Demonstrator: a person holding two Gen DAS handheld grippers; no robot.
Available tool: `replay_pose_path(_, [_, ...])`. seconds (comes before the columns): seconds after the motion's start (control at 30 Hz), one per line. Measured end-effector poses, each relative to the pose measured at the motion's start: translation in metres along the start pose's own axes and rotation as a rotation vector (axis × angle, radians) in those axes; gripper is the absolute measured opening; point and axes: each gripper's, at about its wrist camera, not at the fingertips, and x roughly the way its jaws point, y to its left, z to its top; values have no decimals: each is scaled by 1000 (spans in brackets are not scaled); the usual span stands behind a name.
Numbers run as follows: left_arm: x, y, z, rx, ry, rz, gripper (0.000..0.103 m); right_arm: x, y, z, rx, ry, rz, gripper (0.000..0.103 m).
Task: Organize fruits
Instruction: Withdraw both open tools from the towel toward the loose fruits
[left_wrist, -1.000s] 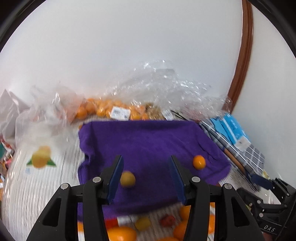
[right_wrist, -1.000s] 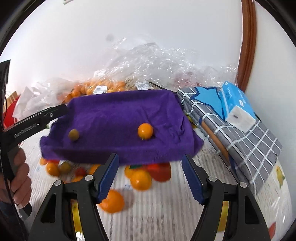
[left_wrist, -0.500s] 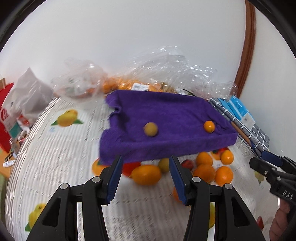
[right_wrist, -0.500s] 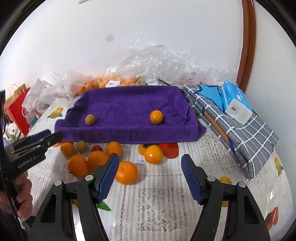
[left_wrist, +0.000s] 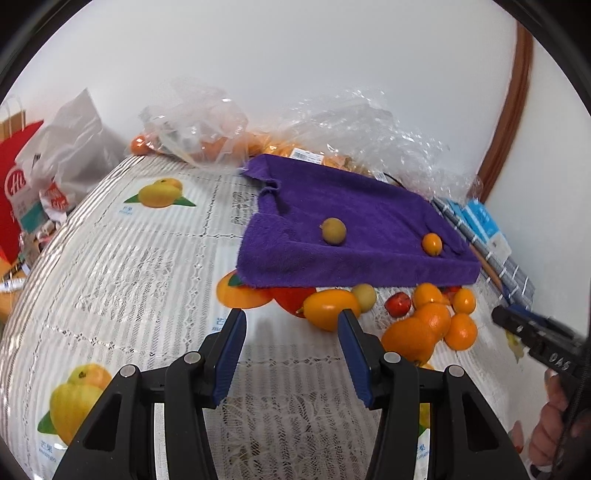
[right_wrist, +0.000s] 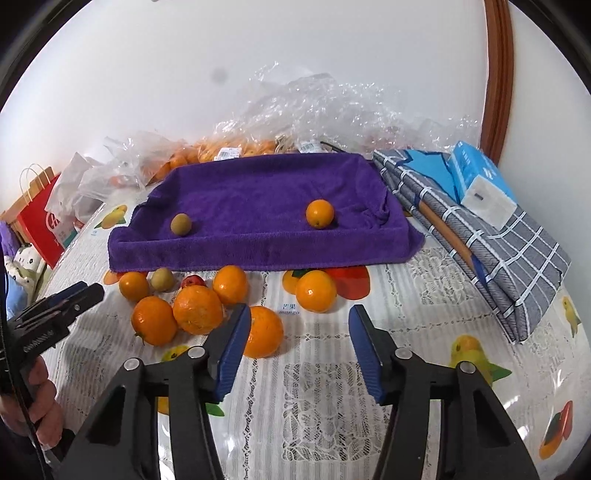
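Partly hidden: bagged oranges (right_wrist: 221, 149) behind the towel show only through crumpled plastic (right_wrist: 325, 107), count unclear. The right tool's left finger covers the near edge of one orange (right_wrist: 264, 330). The towel's front hem overhangs printed fruit on the cloth.

Fruit: a loose cluster of oranges (right_wrist: 197, 308) with one small red fruit (right_wrist: 192, 281) and a greenish one (right_wrist: 162, 278) lies ahead-left of the right tool (right_wrist: 297, 343); another orange (right_wrist: 316, 291) sits just ahead of it. From the left tool (left_wrist: 291, 345), an oval orange fruit (left_wrist: 330, 308) lies just ahead, the cluster ahead-right. On the purple towel (right_wrist: 258, 192), further ahead, sit a green fruit (right_wrist: 181, 224) and a small orange (right_wrist: 320, 213), well apart.

Tools: left partly open, empty. Right closing, nothing between its jaws.

Surface (right_wrist: 321, 398): white lace-pattern cloth with fruit prints, white wall behind. Right of the towel lies folded checked fabric (right_wrist: 491, 251) with a tissue pack (right_wrist: 480, 184) on it.
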Motion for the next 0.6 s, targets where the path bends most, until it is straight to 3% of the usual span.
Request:
replay_pose_path(0.23, [8,12,2,-57,27,12,49,21,6,-2,-9,46,79,51])
replay_pose_path(0.43, [11,8,1,-28,29,10,49,42,17,-5,-20,111,173,51])
replay_pose_path(0.6, [13,3,1,-6,38,-11,49,45,21,-8,-53,116,187,51])
